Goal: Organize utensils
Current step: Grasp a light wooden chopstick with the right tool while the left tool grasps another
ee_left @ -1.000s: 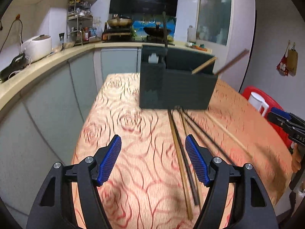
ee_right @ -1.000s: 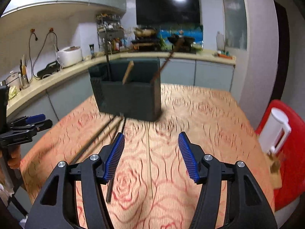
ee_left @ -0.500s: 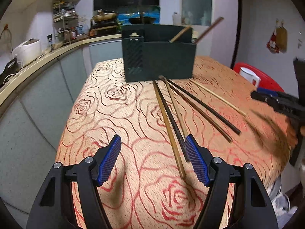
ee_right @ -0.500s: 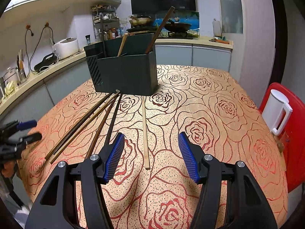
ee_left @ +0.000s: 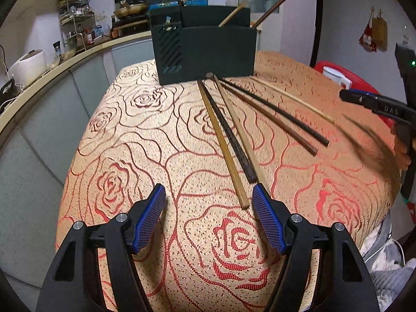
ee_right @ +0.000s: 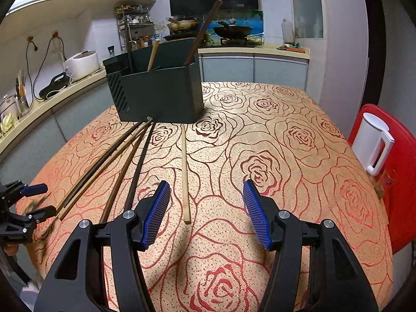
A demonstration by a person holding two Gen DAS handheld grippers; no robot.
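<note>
While two wooden chopsticks (ee_right: 200, 33) already stand in the dark rectangular utensil holder (ee_right: 158, 93), six loose chopsticks (ee_left: 228, 140) lie fanned on the rose-patterned desk (ee_right: 286, 140) before it. Both the left gripper (ee_left: 209, 218) and right gripper (ee_right: 206, 213) hover spread wide and hold nothing, so most sorting is judged undone.

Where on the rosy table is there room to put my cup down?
Free: the rosy cloth between the lone pale chopstick and the red chair, and the patch left of the dark holder. Crowded: the chopstick fan before the holder.
</note>
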